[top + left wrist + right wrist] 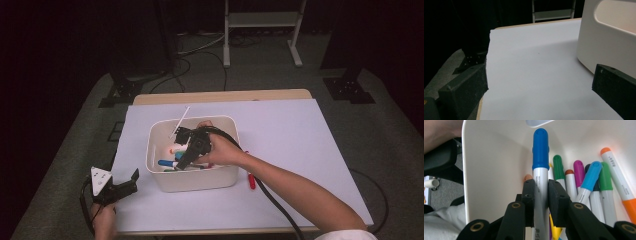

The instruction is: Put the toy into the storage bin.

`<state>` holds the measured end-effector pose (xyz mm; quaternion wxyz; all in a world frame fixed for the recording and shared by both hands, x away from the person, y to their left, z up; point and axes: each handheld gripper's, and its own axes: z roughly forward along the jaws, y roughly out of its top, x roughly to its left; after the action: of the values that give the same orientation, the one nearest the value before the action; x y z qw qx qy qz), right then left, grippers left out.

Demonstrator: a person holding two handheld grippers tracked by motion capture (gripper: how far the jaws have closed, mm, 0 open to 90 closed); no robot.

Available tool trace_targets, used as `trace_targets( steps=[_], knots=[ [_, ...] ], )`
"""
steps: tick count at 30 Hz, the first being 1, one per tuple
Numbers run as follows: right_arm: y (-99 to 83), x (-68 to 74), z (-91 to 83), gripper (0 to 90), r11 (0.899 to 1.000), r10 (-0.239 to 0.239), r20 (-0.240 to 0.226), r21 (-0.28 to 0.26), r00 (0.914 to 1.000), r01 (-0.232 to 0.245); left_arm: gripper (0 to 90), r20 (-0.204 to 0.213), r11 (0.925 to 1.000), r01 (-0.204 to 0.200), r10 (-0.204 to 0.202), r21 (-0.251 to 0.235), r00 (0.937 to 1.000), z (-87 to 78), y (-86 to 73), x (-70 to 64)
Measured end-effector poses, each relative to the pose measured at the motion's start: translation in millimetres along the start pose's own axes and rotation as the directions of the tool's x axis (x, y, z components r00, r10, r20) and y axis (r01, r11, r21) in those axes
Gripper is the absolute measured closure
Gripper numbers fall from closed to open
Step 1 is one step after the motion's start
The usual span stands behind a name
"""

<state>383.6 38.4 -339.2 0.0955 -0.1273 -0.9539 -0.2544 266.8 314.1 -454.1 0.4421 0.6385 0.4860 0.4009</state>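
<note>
Inside the white bin (192, 182), a blue-capped marker (540, 173) is clamped by the right hand-held gripper (541, 192); lifting it clear is judged next. The left hand-held gripper (536, 87) is held apart beside the bin.

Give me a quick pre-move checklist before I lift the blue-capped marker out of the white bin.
1. Grip on the marker: ok. The right hand-held gripper has its jaws closed on the barrel of the blue-capped marker, just below the cap.
2. Marker centred between the jaws: ok, it runs straight up between them.
3. Neighbouring pens free of the jaws: cannot tell. The green-capped marker lies close beside the right jaw.
4. Clearance to the wall of the white bin: ok, the marker stands apart from it.
5. Left hand-held gripper out of the way: ok, it is open, outside the bin at the table's near left corner.
</note>
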Motion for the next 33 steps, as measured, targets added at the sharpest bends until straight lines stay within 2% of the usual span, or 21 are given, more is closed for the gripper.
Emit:
trace_targets(
  steps=[4, 14, 20, 24, 33],
  knots=[
    [-0.5, 1.7, 0.4, 70.3, 1.000, 0.002, 0.004, 0.019, 1.0000, -0.002, 0.0, 0.000, 1.0000, 0.001, -0.001, -0.001, 1.0000, -0.1, 0.0, -0.1],
    [-8.2, 4.9, -12.1, 65.9, 1.000, 0.011, -0.002, 0.002, 0.9999, -0.011, 0.0, -0.002, 1.0000, -0.001, 0.001, -0.003, 1.0000, -0.2, -0.1, -0.4],
    [-20.3, 4.1, -34.9, 63.4, 0.997, 0.031, 0.015, -0.064, 0.9994, -0.030, 0.0, -0.002, 1.0000, -0.002, 0.002, -0.006, 1.0000, 0.1, -0.2, -0.4],
    [-30.3, 2.8, -52.4, 61.1, 0.992, 0.068, 0.031, -0.107, 0.9972, -0.064, 0.0, -0.003, 1.0000, -0.002, 0.002, -0.006, 1.0000, 0.3, -0.2, -0.7],
    [-51.3, 1.8, -85.1, 58.2, 0.980, 0.108, 0.061, -0.177, 0.9923, -0.096, 0.0, -0.002, 1.0000, -0.001, 0.001, -0.004, 1.0000, 0.6, -0.1, -0.7]
  ],
)
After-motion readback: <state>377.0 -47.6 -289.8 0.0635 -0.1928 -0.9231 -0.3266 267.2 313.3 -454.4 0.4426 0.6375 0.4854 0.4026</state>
